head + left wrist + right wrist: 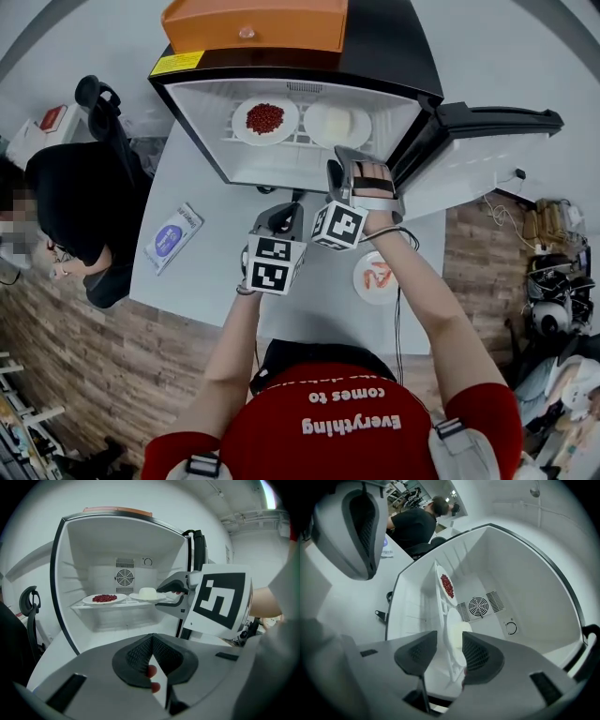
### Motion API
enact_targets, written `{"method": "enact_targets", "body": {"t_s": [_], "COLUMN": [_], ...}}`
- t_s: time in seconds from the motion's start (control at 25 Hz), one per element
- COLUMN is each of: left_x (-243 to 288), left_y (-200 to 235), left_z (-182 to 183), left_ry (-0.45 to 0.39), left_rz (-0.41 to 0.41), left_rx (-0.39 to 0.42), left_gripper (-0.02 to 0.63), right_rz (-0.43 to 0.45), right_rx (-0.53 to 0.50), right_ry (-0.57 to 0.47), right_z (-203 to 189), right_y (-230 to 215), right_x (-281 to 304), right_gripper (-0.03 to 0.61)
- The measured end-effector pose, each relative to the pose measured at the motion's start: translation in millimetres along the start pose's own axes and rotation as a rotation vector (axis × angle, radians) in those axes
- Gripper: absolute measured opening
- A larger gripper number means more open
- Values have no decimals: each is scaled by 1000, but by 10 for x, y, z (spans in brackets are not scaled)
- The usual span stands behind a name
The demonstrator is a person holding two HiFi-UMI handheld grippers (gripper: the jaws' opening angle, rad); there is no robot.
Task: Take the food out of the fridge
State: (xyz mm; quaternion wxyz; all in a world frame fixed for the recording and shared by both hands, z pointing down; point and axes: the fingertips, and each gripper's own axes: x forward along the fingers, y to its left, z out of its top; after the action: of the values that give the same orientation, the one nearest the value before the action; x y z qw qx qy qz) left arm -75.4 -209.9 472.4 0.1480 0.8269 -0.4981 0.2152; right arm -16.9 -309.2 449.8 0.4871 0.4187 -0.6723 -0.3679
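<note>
The open fridge (pixel 192 112) holds two plates on its wire shelf: red berries (pixel 265 119) on the left, a white mound of food (pixel 338 124) on the right. My right gripper (pixel 350 165) reaches into the fridge mouth, rolled on its side. In the right gripper view it (pixel 449 643) stands open, the white plate's (pixel 457 629) rim between its jaws, pads not pressing. The berry plate (pixel 447 586) lies further along the shelf. My left gripper (pixel 279 218) hangs over the table in front of the fridge; in its own view it (pixel 151 640) is shut, holding nothing.
A plate of orange food (pixel 377 277) sits on the white table (pixel 211 281) under my right forearm. A blue packet (pixel 172 235) lies at the table's left. The fridge door (pixel 487 150) swings open to the right. A person in black (pixel 80 202) sits at the left.
</note>
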Motion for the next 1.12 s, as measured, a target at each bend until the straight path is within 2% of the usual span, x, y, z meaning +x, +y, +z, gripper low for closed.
{"method": "enact_targets", "body": {"t_s": [0.16, 0.4, 0.68, 0.72, 0.76, 0.96, 1.04, 1.12], "left_x": [118, 282, 312, 304, 296, 221, 188, 167], "left_y": [54, 108, 69, 61, 60, 92, 95, 97], "left_z": [-14, -7, -92, -115, -137, -227, -250, -273], "left_ry": [16, 35, 54, 58, 61, 76, 78, 83], "left_rz": [-23, -48, -59, -61, -62, -53, -50, -48], "left_rx": [10, 28, 9, 4, -1, -33, -35, -30], "left_gripper": [5, 5, 5, 5, 5, 5, 5, 5], "right_rz": [16, -30, -8, -8, -15, -20, -45, -41], "right_rx": [-69, -149, -115, -113, -120, -106, -130, -106], "right_ry": [39, 84, 104, 110, 116, 114, 116, 107], "right_z": [-35, -114, -93, -100, -114, -119, -155, -146], "right_y": [41, -28, 32, 31, 18, 12, 10, 12], "right_x": [163, 265, 349, 354, 358, 344, 348, 296], "right_gripper": [153, 152, 145, 90, 84, 84, 84, 81]}}
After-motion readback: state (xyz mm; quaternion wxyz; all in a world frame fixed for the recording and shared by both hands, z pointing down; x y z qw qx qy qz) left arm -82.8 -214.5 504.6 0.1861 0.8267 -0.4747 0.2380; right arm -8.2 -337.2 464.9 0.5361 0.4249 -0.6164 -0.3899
